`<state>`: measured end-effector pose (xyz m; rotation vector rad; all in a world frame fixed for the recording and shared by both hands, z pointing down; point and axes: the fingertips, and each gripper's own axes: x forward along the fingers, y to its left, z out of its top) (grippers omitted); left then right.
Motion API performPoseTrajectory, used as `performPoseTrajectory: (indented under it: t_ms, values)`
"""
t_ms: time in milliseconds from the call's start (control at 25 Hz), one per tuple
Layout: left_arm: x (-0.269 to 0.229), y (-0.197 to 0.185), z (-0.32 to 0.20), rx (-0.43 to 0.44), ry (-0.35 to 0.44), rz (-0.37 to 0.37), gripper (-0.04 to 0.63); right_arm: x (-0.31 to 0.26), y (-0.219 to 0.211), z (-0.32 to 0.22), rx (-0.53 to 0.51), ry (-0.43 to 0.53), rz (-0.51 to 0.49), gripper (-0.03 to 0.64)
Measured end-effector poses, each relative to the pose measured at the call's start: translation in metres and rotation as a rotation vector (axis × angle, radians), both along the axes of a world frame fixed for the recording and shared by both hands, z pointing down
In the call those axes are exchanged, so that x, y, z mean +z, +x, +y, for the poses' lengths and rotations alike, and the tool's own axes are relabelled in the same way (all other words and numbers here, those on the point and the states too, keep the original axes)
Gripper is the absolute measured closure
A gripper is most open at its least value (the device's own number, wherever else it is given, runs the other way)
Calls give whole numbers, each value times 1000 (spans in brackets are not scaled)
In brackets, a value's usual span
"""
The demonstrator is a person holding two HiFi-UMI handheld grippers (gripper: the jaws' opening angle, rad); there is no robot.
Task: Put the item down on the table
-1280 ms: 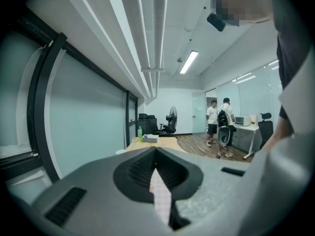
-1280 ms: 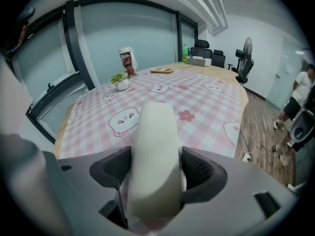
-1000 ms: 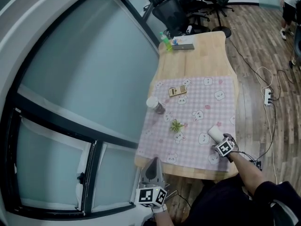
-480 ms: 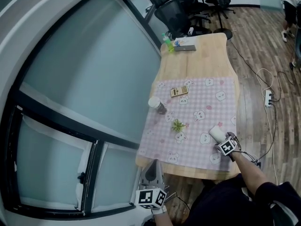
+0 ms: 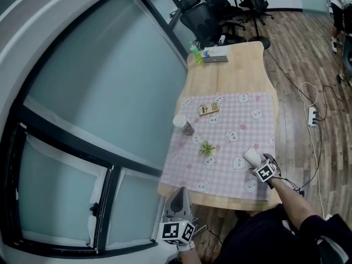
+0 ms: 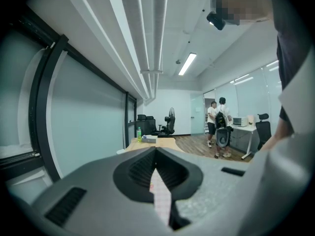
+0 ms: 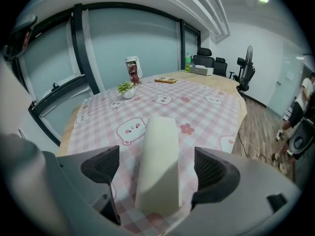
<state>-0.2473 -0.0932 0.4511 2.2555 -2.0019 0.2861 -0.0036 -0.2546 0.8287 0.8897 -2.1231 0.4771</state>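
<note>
A cream, roll-shaped item lies on its side on the pink checked tablecloth, near the table's front right corner. My right gripper stands over its near end. In the right gripper view the item lies between the fingertips of that gripper. The jaws have just been opening, and a gap shows on each side between pad and item. My left gripper hangs off the table's front left corner. Its jaws meet in the left gripper view, with nothing in them.
On the cloth stand a lidded cup, a small green plant and a calculator. A green bottle and a flat box sit at the wooden table's far end. Office chairs are beyond it, and a power strip lies on the floor.
Hardly anything differs. The cream item lies in the same spot with the right gripper still at it. The left gripper has not moved.
</note>
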Motion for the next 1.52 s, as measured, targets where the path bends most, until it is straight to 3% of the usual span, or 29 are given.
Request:
performPoseTrajectory:
  t_ms: [120, 160, 200, 240, 280, 560, 920, 1240, 1520]
  values:
    - [1, 0, 0, 1, 1, 4, 600, -8, -3, 5, -32, 12, 22, 161]
    - [0, 1, 0, 4, 2, 6, 600, -12, -1, 5, -29, 24, 27, 243]
    - [0, 2, 0, 8, 4, 6, 600, -16, 1, 5, -20, 38, 26, 491]
    - [-1, 3, 0, 12, 5, 5, 600, -19, 1, 4, -11, 47, 20, 585]
    - [-2, 4, -1, 15, 7, 4, 600, -22, 1, 3, -8, 52, 16, 600]
    - [-3, 7, -3, 28, 7, 0, 600, -33, 3, 5, -28, 79, 41, 600]
    - [-1, 9, -6, 35, 4, 2, 600, -176, -28, 7, -81, 332, -335, 600]
    - [-1, 6, -13, 38, 14, -3, 600, -339, -1, 36, -45, 599, -502, 600]
    - [-3, 9, -19, 60, 7, 7, 600, -439, 33, 57, 5, 727, -598, 600]
